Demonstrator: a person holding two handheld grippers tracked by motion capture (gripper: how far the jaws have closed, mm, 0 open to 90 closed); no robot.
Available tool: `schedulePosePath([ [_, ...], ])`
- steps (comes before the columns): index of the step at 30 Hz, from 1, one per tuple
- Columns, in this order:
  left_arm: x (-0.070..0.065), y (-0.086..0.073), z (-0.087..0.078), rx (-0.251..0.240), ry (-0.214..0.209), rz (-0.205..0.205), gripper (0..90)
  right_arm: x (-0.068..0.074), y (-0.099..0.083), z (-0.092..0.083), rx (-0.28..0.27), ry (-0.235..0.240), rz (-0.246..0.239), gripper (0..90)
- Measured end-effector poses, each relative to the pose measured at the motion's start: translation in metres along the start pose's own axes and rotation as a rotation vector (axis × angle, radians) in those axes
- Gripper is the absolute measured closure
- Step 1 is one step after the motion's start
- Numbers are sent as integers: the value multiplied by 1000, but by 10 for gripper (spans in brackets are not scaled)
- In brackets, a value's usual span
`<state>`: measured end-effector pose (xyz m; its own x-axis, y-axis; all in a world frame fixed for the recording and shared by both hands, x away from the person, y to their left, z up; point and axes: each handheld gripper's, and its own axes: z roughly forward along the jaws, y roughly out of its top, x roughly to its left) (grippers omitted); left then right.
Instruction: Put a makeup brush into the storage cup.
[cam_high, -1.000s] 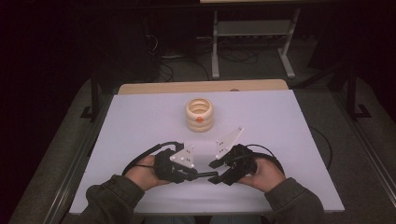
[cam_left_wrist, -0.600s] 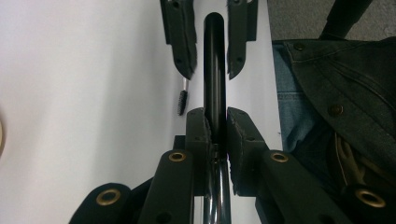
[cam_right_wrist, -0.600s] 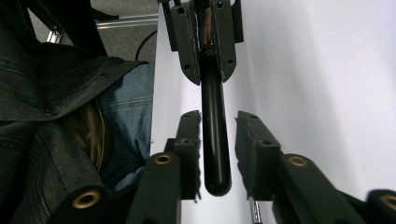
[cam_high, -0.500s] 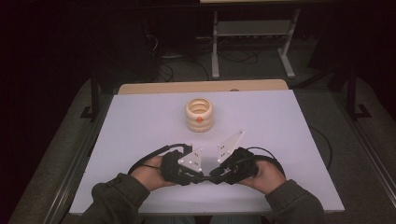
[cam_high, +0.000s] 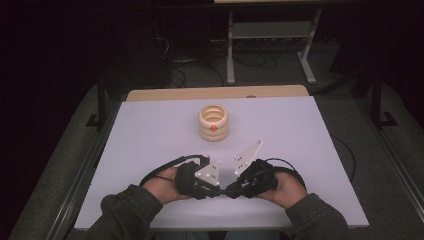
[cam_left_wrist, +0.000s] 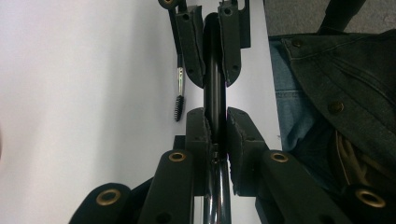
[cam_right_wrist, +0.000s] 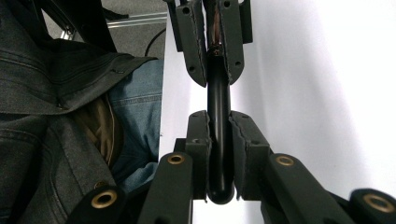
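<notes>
Both grippers clamp one slim tube near the table's front edge.
The left gripper (cam_high: 220, 190) and right gripper (cam_high: 231, 189), jaws just closed, pinch the tube (cam_right_wrist: 219, 140): glossy black, chrome at the left gripper's end.

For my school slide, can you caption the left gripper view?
Both grippers clamp a slim black tube end to end above the white table, a small brush lying beside it.
</notes>
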<state>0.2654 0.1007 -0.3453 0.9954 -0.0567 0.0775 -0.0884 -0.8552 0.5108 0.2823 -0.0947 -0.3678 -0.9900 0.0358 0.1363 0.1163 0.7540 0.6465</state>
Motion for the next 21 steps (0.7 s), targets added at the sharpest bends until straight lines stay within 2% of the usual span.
schedulePosePath([
  [13,-1,2,5,5,-6,8,791,2,-4,3,22,-1,16,785],
  [15,0,-1,4,-15,-6,-14,759,2,-5,2,13,-8,12,786],
  [16,0,-2,4,-30,-6,-40,704,3,-7,1,12,-17,14,786],
  [18,1,-7,3,-31,-12,-58,647,2,-10,-1,1,-20,9,785],
  [21,2,-17,1,-43,-16,-97,631,4,-16,-3,-15,-25,14,785],
])
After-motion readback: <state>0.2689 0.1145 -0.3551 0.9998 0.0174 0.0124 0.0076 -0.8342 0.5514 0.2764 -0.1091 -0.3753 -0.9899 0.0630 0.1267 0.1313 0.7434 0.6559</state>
